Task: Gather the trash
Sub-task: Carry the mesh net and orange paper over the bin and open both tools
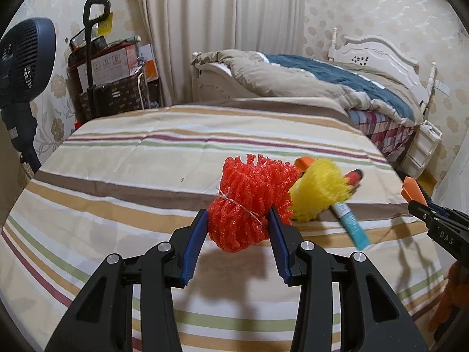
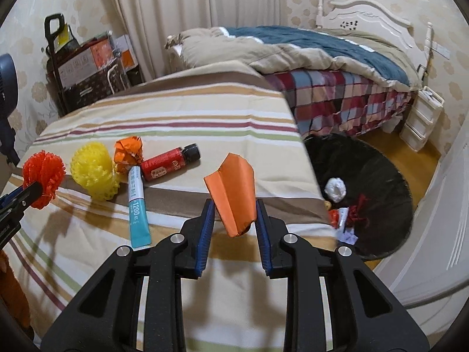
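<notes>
My left gripper [image 1: 238,215] is shut on a red foam net [image 1: 252,202] tied with string, held just above the striped cloth [image 1: 132,152]. The same red foam net [image 2: 42,176] shows at the left of the right wrist view. My right gripper [image 2: 233,206] is shut on a folded orange paper [image 2: 233,193], lifted over the cloth's right edge. That paper [image 1: 413,192] pokes in at the right of the left wrist view. On the cloth lie a yellow foam net [image 2: 92,170], a crumpled orange wrapper [image 2: 129,152], a red bottle [image 2: 167,162] and a teal tube [image 2: 137,208].
A black round mat [image 2: 381,176] on the floor right of the table holds a white paper ball [image 2: 335,189] and several scraps. A bed [image 2: 322,58] stands behind. White drawers [image 2: 422,117], a blue fan [image 1: 23,67] and stacked boxes [image 1: 108,67] line the walls.
</notes>
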A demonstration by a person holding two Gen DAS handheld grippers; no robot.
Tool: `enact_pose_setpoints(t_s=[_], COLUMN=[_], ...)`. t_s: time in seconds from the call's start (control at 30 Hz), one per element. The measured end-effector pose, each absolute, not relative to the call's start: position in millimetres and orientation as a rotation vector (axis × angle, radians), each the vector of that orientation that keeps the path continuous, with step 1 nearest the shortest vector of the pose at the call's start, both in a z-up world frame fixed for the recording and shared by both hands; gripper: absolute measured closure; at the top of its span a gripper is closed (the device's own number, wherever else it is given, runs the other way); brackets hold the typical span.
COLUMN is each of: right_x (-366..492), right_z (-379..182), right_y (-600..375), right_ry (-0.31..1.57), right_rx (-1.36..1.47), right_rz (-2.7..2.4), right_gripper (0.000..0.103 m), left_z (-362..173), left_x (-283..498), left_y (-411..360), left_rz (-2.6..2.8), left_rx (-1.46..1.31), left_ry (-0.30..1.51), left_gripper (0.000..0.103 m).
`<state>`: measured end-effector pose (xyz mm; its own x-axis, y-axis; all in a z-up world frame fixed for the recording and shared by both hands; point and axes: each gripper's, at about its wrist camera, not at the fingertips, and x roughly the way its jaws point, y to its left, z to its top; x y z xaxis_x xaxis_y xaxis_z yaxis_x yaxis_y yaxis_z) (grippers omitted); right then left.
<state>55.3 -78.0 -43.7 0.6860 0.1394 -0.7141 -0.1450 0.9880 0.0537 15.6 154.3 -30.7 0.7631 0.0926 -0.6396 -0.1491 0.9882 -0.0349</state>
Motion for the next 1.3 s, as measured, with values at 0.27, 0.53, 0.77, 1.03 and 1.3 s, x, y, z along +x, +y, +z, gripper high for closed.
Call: enact_pose_setpoints(t_s=[0.27,0.53,0.77,1.03,1.3], right_x=[38,29,27,30,45], right_z=[-24,-10,-5,-2,-8], right_y=[-103,-127,-152,-187,-215], right_ry=[0.734,0.684,0.661,0.645,0.649], right_rx=[0.022,0.037,0.060,0.092,0.106], right_rz=[0.114,0.059,0.002,-0.072,-0.129], right_gripper=[0.076,0.076,0.076,0.076,0.076], left_z=[-4,5,6,4,-4], left_x=[9,20,34,55,79], left_y=[126,94,63,27,-12], left_rz=[0.059,-0.020,-0.079,-0.147,-0.212], left_rx=[-0.064,-0.040,-0.012,0.019,0.039], left_ry=[0.625,0.608,0.594,0.588,0.592], left_gripper=[0.060,0.060,0.060,0.060,0.060])
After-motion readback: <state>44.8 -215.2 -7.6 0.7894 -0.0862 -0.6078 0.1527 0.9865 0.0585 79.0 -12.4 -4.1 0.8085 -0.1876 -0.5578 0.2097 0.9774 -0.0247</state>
